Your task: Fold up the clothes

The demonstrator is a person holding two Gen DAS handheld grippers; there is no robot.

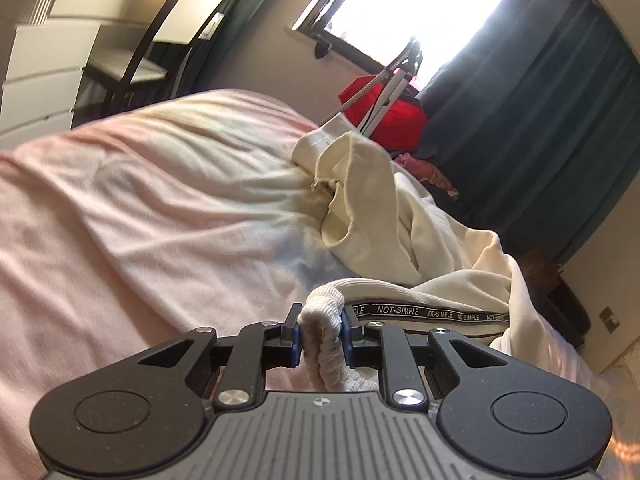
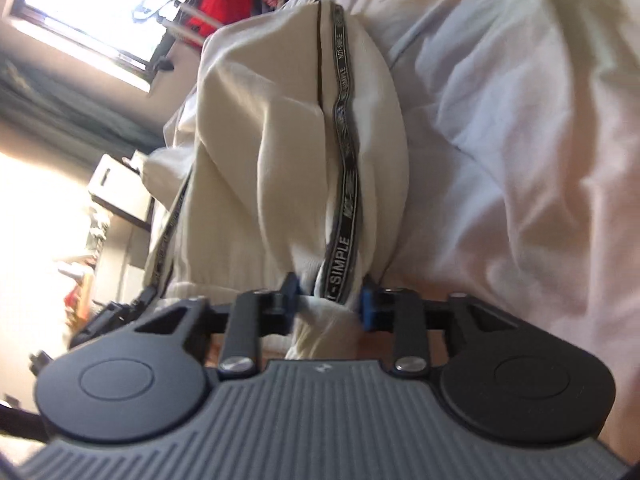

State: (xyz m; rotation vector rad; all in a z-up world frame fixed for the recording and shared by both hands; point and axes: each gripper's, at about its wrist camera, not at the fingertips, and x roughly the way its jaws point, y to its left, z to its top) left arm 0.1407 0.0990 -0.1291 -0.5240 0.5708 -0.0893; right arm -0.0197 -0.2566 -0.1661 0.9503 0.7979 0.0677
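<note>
- Ribbed cuff (image 1: 324, 332) sits nearest my left camera, clamped between the two pads of the left gripper (image 1: 320, 334).
- On my other side, the right gripper (image 2: 330, 294) is closed on a bunched cuff end of the same cream trousers (image 2: 280, 152), right where the black NOT-SIMPLE tape (image 2: 344, 184) runs in.
- I judge the fold partway at best: both leg ends are held, yet the trousers trail rumpled across the pink bedsheet (image 1: 140, 200), waist end heaped toward the far side.
- Fabric looks soft and thick, fleecy, with deep loose creases; no flat, squared fold shows anywhere.
</note>
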